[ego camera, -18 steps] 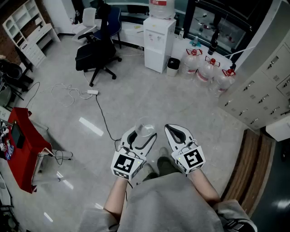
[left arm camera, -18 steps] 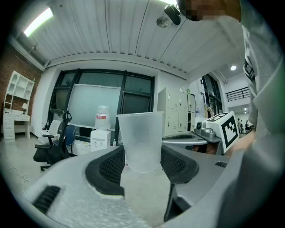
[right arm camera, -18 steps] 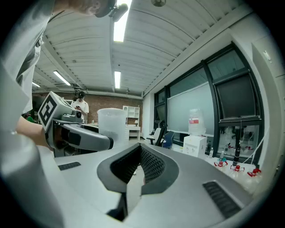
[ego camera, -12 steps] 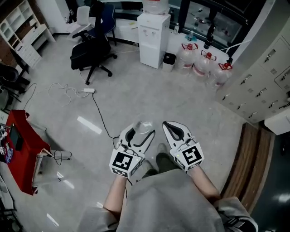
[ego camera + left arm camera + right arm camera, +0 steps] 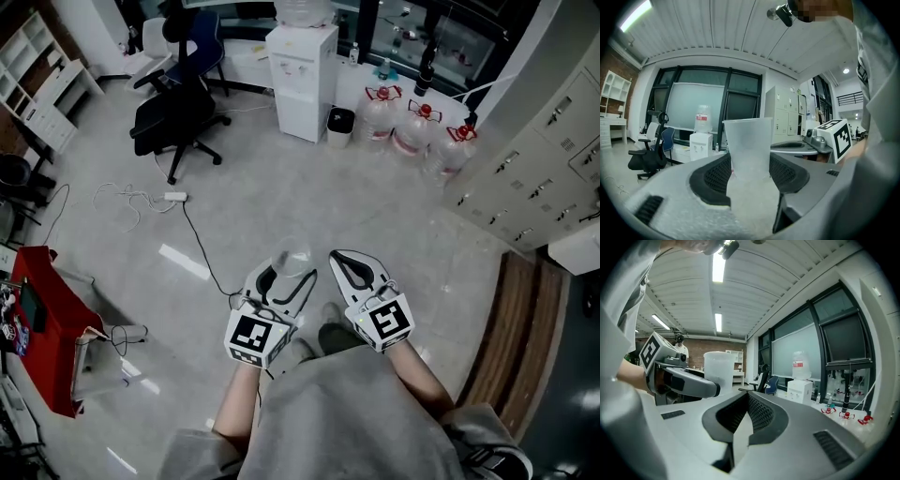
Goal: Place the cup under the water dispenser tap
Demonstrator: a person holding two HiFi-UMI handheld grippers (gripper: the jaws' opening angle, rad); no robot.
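A clear plastic cup [image 5: 292, 257] stands upright between the pads of my left gripper [image 5: 289, 272], which is shut on it at waist height over the floor. In the left gripper view the cup [image 5: 749, 145] fills the middle, gripped near its base. My right gripper [image 5: 349, 260] hovers just right of it, jaws together and empty; its own view shows them [image 5: 743, 425] meeting with only a thin slit. The white water dispenser [image 5: 302, 80] with a bottle on top stands far ahead against the back wall, also visible in both gripper views [image 5: 701, 143] [image 5: 800, 390].
A black office chair [image 5: 178, 117] stands left of the dispenser. Several water bottles [image 5: 422, 131] and a small black bin [image 5: 340, 127] sit to its right. A power strip with cable [image 5: 173, 197] lies on the floor. A red cart [image 5: 47, 309] is at left, lockers [image 5: 534, 178] at right.
The dispenser, chair and bottles have slid left in the head view as the view shifted. Both grippers keep their pose, and the cup stays in the left one.
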